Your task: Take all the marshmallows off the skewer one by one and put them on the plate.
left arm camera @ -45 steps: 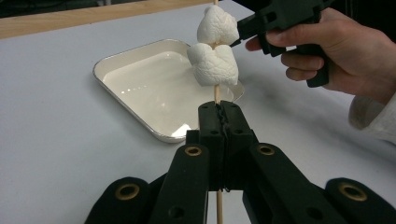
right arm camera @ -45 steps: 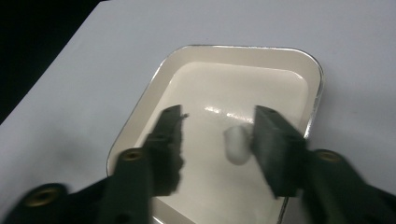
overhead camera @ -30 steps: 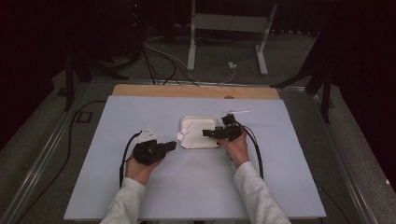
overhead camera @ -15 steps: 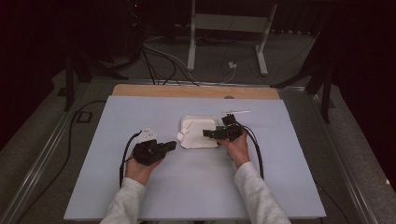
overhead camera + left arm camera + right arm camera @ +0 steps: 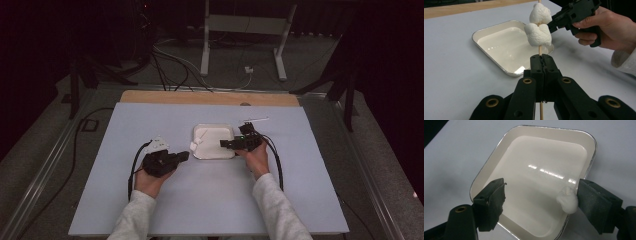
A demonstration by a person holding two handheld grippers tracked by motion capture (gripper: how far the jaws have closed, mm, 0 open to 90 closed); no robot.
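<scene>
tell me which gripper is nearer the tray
Right. The right gripper has its open jaws over the tray, a marshmallow by one pad. The left gripper sits just off the tray's left edge, shut on the skewer.

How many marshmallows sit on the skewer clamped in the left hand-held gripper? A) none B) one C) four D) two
D: the left gripper view shows two marshmallows stacked on the skewer, which rises from the shut left hand-held gripper.

The skewer (image 5: 539, 51) runs past the frame's top edge.
</scene>
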